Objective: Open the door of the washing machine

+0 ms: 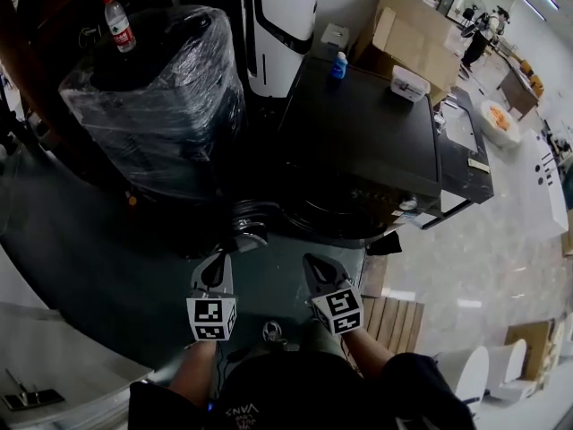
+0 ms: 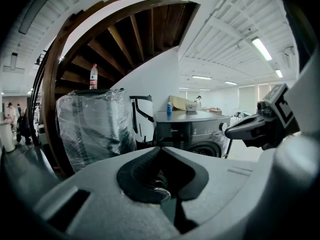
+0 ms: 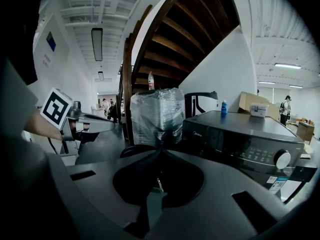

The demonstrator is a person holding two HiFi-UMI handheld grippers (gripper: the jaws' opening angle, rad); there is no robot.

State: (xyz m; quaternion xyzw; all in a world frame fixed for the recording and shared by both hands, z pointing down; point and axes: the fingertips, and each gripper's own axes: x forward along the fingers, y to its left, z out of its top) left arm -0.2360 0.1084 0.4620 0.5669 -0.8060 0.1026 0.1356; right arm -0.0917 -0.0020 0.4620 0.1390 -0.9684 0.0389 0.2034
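Left gripper (image 1: 218,258), right gripper (image 1: 315,262): clenched, empty; washing machine (image 1: 358,124) door (image 2: 205,149): shut; advice: release right fingers (image 1: 320,274) before reaching door's edge

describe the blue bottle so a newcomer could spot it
Find the dark washing machine, centre of the head view. At the far left corner of its top stands a small blue bottle. Its neighbour up there, at the far right, is a flat white box.

Floor (image 1: 81,258) w/ washer (image 1: 358,133), wrapped unit (image 1: 161,106).
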